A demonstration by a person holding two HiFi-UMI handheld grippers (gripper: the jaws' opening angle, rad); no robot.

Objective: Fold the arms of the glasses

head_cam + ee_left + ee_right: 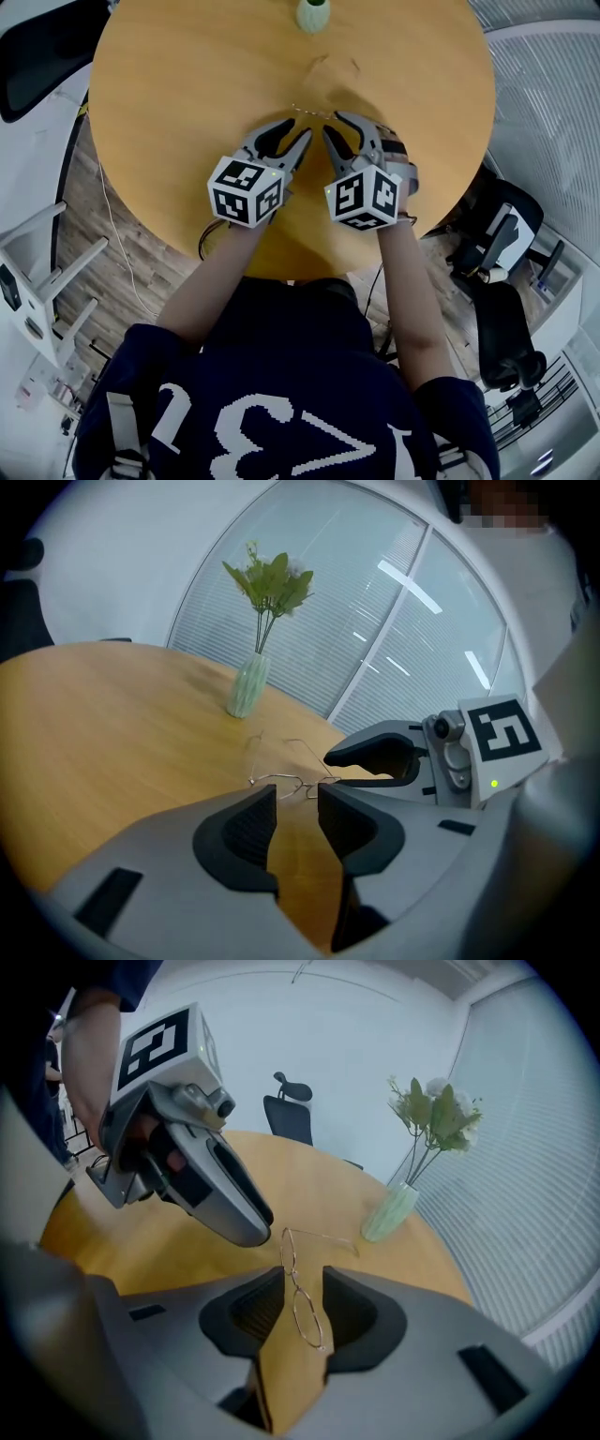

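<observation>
The left gripper [297, 803] has its jaws spread wide with nothing between them, tips just short of the wire-framed glasses [281, 780]; the right gripper [302, 1286] is likewise wide apart, one lens lying between its pads, which do not press on it; the glasses rest on the round wooden table [187, 75], an arm standing out towards the green vase [389, 1211]; both grippers meet nose to nose over them.

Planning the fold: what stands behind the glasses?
A pale green vase of flowers, on the table beyond the glasses. The left tool hides the tabletop beside them.
</observation>
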